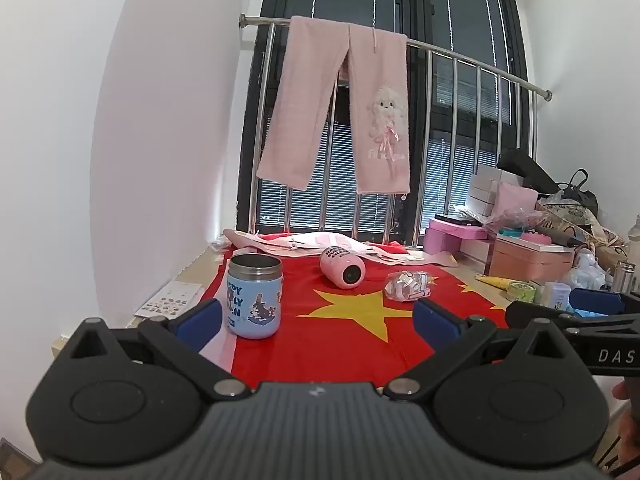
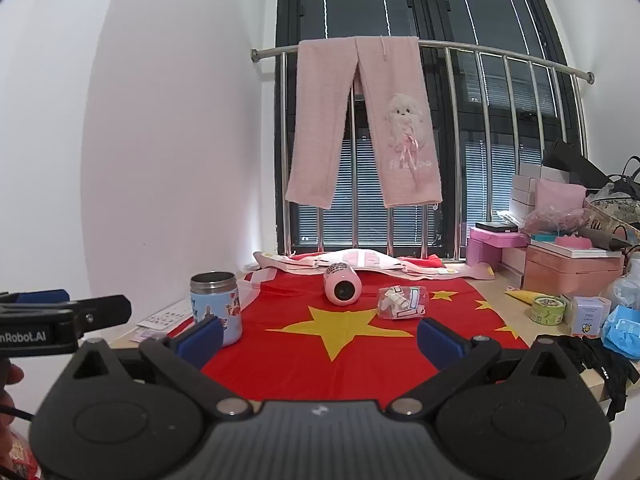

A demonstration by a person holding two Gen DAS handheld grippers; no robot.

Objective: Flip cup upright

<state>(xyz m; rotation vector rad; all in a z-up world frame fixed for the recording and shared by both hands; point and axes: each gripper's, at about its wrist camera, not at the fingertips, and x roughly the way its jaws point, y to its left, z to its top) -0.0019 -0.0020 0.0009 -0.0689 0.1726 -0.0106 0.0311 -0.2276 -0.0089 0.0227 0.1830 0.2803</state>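
Observation:
A pink cup (image 1: pixel 342 267) lies on its side on the red flag cloth (image 1: pixel 344 344), its round end toward me; it also shows in the right wrist view (image 2: pixel 342 283). A blue cartoon cup (image 1: pixel 254 296) with a steel rim stands upright at the cloth's left; it shows in the right wrist view too (image 2: pixel 216 307). My left gripper (image 1: pixel 318 322) is open and empty, well short of the pink cup, its left pad beside the blue cup. My right gripper (image 2: pixel 320 338) is open and empty, also short of the pink cup.
A clear packet of small items (image 1: pixel 407 286) lies right of the pink cup. Pink boxes (image 2: pixel 572 268), jars and bags crowd the table's right side. Pink trousers (image 1: pixel 340 108) hang on a steel railing behind. A sticker sheet (image 1: pixel 168 300) lies at the left edge.

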